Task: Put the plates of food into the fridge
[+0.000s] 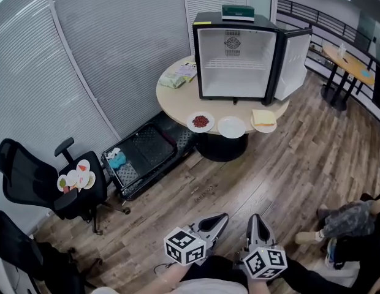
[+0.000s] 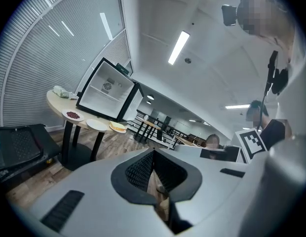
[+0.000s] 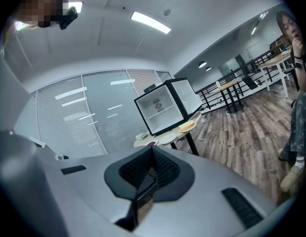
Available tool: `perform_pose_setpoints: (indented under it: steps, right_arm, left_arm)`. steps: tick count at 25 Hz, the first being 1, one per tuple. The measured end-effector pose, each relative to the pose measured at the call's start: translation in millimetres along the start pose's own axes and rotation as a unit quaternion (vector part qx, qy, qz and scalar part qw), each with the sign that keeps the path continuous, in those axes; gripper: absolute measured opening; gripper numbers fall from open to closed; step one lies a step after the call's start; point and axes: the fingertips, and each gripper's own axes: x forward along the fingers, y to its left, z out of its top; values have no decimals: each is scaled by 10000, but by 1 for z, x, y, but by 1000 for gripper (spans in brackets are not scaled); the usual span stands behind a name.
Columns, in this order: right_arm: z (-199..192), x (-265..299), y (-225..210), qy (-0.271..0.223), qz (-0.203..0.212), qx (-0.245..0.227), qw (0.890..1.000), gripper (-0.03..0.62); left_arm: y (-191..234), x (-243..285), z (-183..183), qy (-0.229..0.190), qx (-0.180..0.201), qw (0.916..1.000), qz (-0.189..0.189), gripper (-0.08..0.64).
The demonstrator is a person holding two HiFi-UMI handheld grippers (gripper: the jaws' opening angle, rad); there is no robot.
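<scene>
A small black fridge (image 1: pixel 238 55) stands open and empty on a round table (image 1: pixel 171 97). Three plates lie along the table's near edge: one with red food (image 1: pixel 200 122), an empty-looking white one (image 1: pixel 231 127), and one with yellow food (image 1: pixel 263 119). Both grippers hover low at the picture's bottom, well short of the table. My left gripper (image 1: pixel 223 217) is shut with nothing in it, and my right gripper (image 1: pixel 254 218) is shut and empty too. The left gripper view shows the fridge (image 2: pixel 107 90) and plates (image 2: pixel 97 124) far off; so does the right gripper view, with its fridge (image 3: pixel 165 105).
A black office chair (image 1: pixel 40 182) carrying small plates (image 1: pixel 75 177) stands at the left. A dark tray-like case (image 1: pixel 144 155) lies on the wood floor by the table. A green box (image 1: pixel 238 11) tops the fridge. A seated person's legs (image 1: pixel 346 222) are at the right.
</scene>
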Motion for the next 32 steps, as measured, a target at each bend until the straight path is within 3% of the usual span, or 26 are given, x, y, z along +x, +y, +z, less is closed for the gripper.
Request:
perform_pose_setpoints:
  steps: [11,25,32]
  right_arm:
    - [37,94,-2,-97,96,-232,9996,-6]
    - [63,181,-10,-230,-285,-168,9992,-6]
    - [67,215,-19,-424,-565,-50,9975,-6]
  left_arm:
    - [59,74,61,-45,-26,9993,-363,5]
    - [126,119,115,2,53,9981,-622,5]
    - [157,135,131,130,291,9964,-786,5]
